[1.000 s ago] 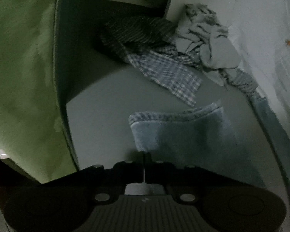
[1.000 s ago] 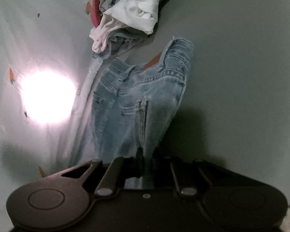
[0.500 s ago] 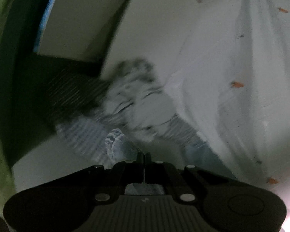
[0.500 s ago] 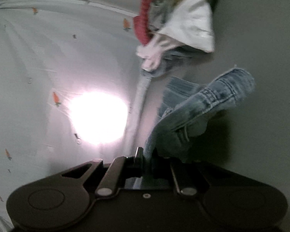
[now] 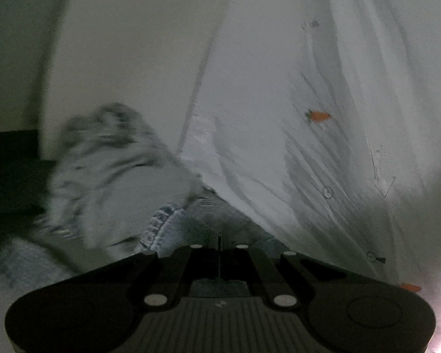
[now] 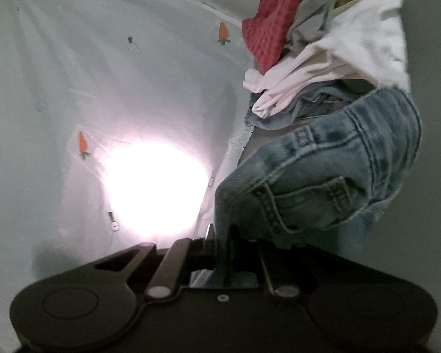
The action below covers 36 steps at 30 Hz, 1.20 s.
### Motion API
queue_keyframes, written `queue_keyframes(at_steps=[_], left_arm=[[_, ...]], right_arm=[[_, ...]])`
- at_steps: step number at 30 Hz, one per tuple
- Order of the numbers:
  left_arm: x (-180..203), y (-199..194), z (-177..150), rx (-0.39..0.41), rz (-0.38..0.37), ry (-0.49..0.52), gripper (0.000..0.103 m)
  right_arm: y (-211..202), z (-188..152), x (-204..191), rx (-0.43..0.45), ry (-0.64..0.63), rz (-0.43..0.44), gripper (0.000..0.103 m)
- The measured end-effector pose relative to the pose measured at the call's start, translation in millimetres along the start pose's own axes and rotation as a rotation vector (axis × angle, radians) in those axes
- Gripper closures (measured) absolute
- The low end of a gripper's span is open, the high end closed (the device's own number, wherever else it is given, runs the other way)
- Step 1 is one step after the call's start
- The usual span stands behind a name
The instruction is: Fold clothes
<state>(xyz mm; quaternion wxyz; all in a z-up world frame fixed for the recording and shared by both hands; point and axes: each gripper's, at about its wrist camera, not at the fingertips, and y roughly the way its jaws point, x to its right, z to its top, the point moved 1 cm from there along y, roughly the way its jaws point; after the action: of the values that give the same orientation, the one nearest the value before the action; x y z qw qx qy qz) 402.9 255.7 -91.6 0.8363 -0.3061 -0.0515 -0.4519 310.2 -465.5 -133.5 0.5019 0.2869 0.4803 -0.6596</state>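
Note:
A pair of light blue jeans [image 6: 323,182] hangs bunched in the air in the right wrist view, waistband and back pocket showing. My right gripper [image 6: 220,235] is shut on a fold of that denim. In the left wrist view my left gripper [image 5: 219,242] is shut, with a hem of the jeans [image 5: 164,226] curling up just left of its fingers and denim showing beneath them. A blurred grey garment [image 5: 117,176] lies beyond it.
A pile of clothes, red knit [image 6: 273,20] and white fabric [image 6: 338,58], lies behind the jeans. A white sheet with small carrot prints [image 5: 317,115] rises on one side, with a bright glare spot [image 6: 155,188]. A plaid garment [image 5: 17,259] shows at the lower left.
Both grippers rose and lifted the jeans off the grey surface. The flat denim bunched up and came close to the cameras. The left view swung from the clothes toward the carrot sheet.

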Motion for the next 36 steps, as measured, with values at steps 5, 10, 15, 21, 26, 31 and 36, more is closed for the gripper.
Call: queue_keyframes(at_steps=[5, 10, 15, 21, 26, 31, 36], left_arm=[[76.0, 106.1, 3.2, -0.04, -0.065, 0.12, 0.103], [151.7, 219.7, -20.3, -0.082, -0.109, 0.272, 0.103], [183.9, 303.3, -78.2, -0.194, -0.016, 0.452, 0.096], [152.1, 280.9, -94.3, -0.234, -0.04, 0.362, 0.06], [124.7, 220.0, -94.0, -0.235, -0.037, 0.328, 0.04], [86.6, 166.4, -101.2, -0.277, 0.029, 0.238, 0.032], [44.7, 144.8, -111.3, -0.345, 0.08, 0.083, 0.025]], right_arm=[[69.1, 5.8, -17.8, 0.017, -0.02, -0.09, 0.095], [140.6, 8.4, -17.9, 0.038, -0.034, -0.191, 0.095], [203.1, 5.0, 0.1, 0.01, -0.051, -0.32, 0.088], [208.0, -1.3, -27.8, 0.02, -0.268, -0.328, 0.05], [155.7, -14.6, -41.6, 0.071, -0.448, -0.393, 0.034], [88.2, -18.6, -14.5, 0.143, -0.339, -0.494, 0.027], [54.1, -34.3, 21.4, 0.13, -0.145, -0.576, 0.021]])
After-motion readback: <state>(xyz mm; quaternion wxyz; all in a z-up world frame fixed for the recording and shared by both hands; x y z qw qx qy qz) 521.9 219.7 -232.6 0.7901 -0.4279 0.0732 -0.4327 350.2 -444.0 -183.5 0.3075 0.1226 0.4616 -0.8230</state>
